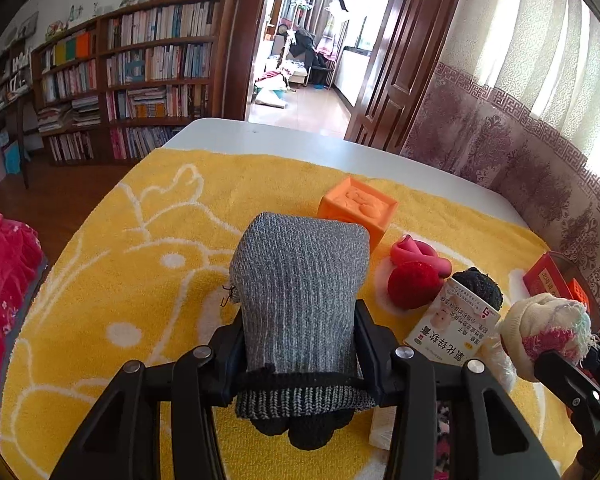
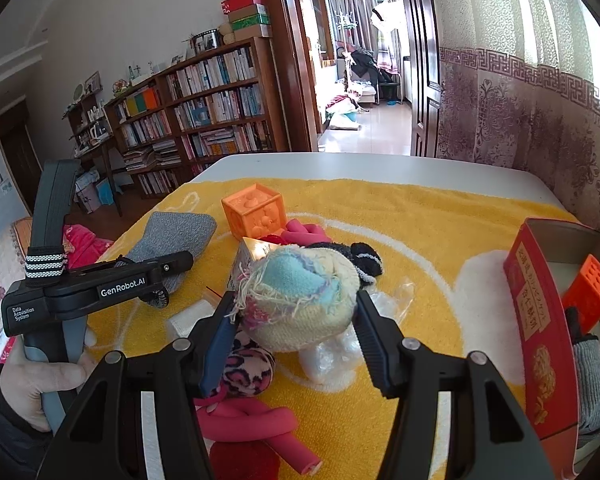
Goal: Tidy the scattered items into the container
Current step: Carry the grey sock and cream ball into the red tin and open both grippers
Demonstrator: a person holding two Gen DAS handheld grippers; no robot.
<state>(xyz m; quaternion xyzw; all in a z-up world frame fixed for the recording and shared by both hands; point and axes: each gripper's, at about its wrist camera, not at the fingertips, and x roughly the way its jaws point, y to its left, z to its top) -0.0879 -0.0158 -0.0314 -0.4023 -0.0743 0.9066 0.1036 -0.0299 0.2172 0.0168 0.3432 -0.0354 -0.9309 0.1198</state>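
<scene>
My left gripper (image 1: 300,344) is shut on a grey knitted sock (image 1: 300,288), held above the yellow towel (image 1: 120,280); the sock also shows in the right wrist view (image 2: 172,240). My right gripper (image 2: 296,320) is shut on a rolled cream and pastel sock ball (image 2: 300,300), also visible in the left wrist view (image 1: 548,324). The red box container (image 2: 536,320) stands at the right and holds an orange block (image 2: 590,292) and grey fabric (image 2: 590,376).
On the towel lie an orange cube (image 1: 360,208), a pink foam curler (image 1: 416,254), a red ball (image 1: 414,284), a black sock (image 1: 480,286), a small medicine box (image 1: 452,324), a leopard-print sock (image 2: 248,368) and clear plastic wrap (image 2: 332,356). The white table's (image 2: 340,166) far edge faces a bookcase.
</scene>
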